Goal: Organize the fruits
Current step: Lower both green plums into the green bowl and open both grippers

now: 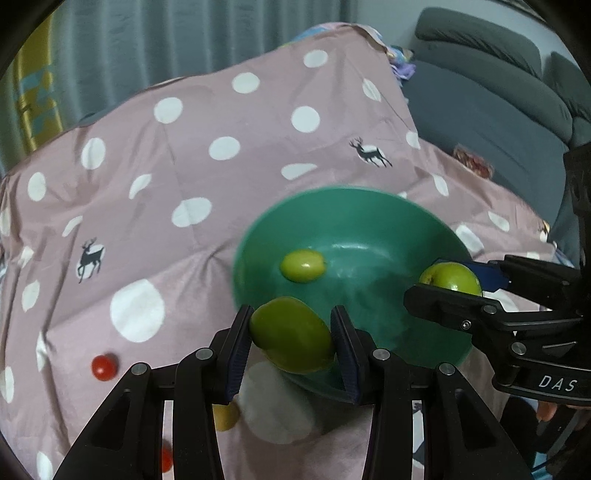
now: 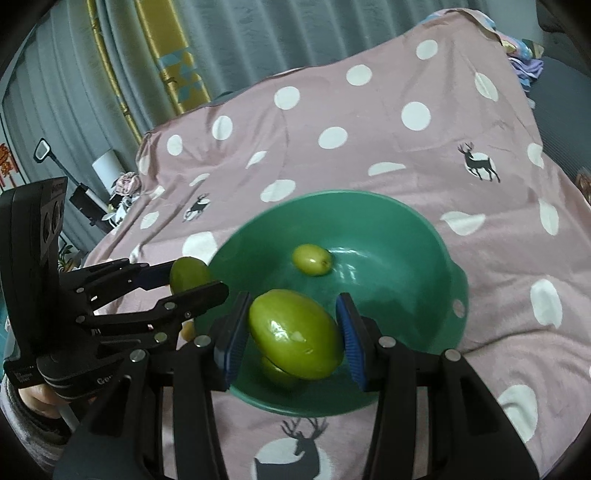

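Left gripper (image 1: 292,341) first: I find its blue pads clamped on a green fruit (image 1: 291,336), one pad pressing each side, the fruit hanging over the near rim of the teal bowl (image 1: 258,229). Just below and behind my left fingers, a small yellow fruit (image 1: 225,415) lies on the pink spotted cloth (image 1: 192,122), with a red piece (image 1: 167,458) partly hidden beside it. Further out to the left of this gripper, a red cherry tomato (image 1: 103,365) rests on the cloth, well apart from the bowl.

Right gripper (image 2: 293,334) is likewise clenched on a second green fruit (image 2: 295,332), held above the bowl's near interior. Directly under it I see another green fruit (image 2: 277,373), mostly hidden, lying in the bowl. Ahead of both grippers, one smaller green fruit (image 2: 311,259) sits loose on the bowl floor, touching nothing else.

From the right wrist view, a hand (image 2: 37,400) grips the left tool's handle at lower left. Beyond the bowl the cloth runs up to grey curtains (image 2: 258,33); to the far right of my left gripper stands a grey sofa (image 1: 491,96).
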`<state>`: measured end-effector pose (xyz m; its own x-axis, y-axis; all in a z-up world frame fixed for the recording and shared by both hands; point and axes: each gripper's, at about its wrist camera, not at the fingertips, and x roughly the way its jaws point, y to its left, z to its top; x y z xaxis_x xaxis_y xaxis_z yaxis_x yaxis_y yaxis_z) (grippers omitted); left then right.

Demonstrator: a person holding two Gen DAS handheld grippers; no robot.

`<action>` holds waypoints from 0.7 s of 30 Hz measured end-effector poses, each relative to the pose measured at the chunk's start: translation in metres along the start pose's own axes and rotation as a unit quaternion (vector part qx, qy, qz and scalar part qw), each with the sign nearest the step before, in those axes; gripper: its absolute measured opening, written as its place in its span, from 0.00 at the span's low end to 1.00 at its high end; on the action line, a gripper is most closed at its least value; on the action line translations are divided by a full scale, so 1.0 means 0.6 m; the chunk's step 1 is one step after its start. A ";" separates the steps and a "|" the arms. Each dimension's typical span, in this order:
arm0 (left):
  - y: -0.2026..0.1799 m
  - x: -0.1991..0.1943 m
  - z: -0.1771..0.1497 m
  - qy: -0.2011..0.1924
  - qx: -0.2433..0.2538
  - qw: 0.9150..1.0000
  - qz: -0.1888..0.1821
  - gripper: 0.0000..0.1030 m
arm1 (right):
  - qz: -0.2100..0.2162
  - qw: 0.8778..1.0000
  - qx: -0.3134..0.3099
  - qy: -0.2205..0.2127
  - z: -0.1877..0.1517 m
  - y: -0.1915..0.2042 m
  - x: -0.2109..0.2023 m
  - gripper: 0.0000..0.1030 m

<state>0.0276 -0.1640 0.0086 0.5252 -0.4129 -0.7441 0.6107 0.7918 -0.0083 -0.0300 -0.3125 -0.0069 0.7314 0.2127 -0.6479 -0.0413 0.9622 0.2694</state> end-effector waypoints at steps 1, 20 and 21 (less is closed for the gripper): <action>-0.006 0.004 0.000 0.003 0.006 1.000 0.001 0.42 | -0.002 1.000 0.001 0.001 -0.002 -0.004 0.000 0.45; -0.029 0.027 0.004 0.019 0.029 0.999 0.021 0.42 | -0.014 1.000 0.003 0.010 -0.009 -0.014 0.008 0.46; -0.029 0.026 0.004 0.017 0.028 0.999 0.021 0.42 | -0.014 1.000 0.004 0.011 -0.009 -0.014 0.008 0.46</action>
<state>0.0266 -0.1852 -0.0016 0.5306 -0.3638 -0.7656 0.6221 0.7806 0.0603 -0.0295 -0.3187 -0.0160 0.7167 0.1895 -0.6711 -0.0149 0.9663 0.2569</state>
